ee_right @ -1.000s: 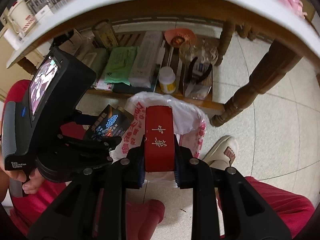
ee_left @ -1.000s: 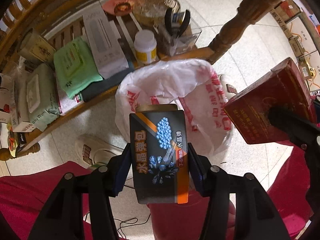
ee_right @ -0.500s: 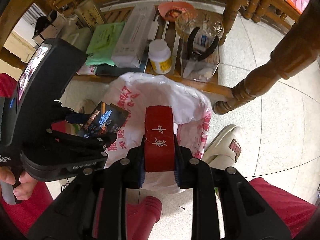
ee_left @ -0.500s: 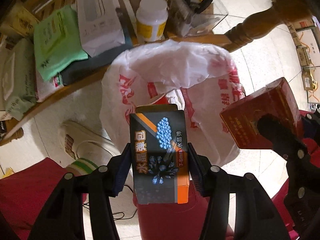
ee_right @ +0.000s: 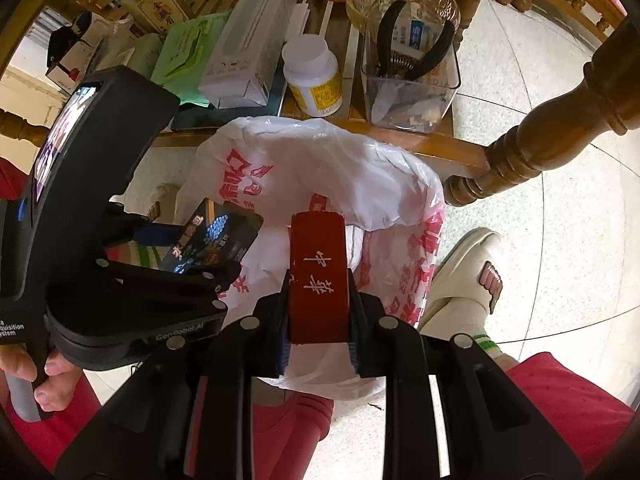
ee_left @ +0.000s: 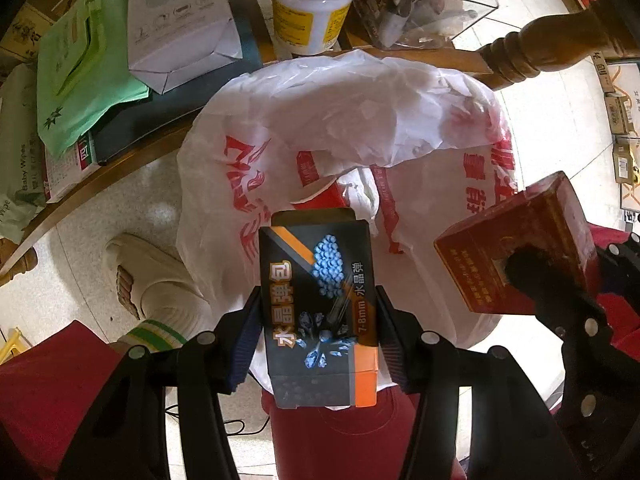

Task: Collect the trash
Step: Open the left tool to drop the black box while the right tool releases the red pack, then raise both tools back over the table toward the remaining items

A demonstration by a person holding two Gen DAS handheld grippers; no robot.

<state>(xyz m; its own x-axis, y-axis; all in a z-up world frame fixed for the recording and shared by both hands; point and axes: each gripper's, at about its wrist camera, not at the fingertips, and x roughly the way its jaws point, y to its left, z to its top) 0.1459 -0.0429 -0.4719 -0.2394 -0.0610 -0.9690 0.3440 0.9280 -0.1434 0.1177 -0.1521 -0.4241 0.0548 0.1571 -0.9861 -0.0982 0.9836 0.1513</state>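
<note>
While two boxes hang over the bag, each is pinched by its own claw: the left claw (ee_left: 318,316) clamps one black box (ee_left: 318,312) printed with blue beads and an orange stripe, its pads pressing the box's two long sides, and the right claw (ee_right: 319,312) clamps one dark red box (ee_right: 319,276) bearing two pale characters. Seen from the left wrist, the red box sits to the right of the black one, apart from it. Just below both lies one white plastic bag (ee_left: 352,120) with red print, its mouth open upward, and one red-and-white paper cup (ee_left: 318,196) shows inside it. Two pale slippers flank the bag on the tiled floor: one (ee_left: 160,280) at its left, one (ee_right: 468,276) at its right, with red trouser legs (ee_right: 560,408) nearest the cameras. Beyond the bag runs a low wooden shelf (ee_right: 420,144) holding one white bottle with a yellow label (ee_right: 314,76), one clear tub (ee_right: 412,88) with a pair of black-handled pliers, one long white carton (ee_right: 250,36) and one green wipes pack (ee_right: 188,56). One turned wooden leg (ee_right: 552,140) stands at the right.
</note>
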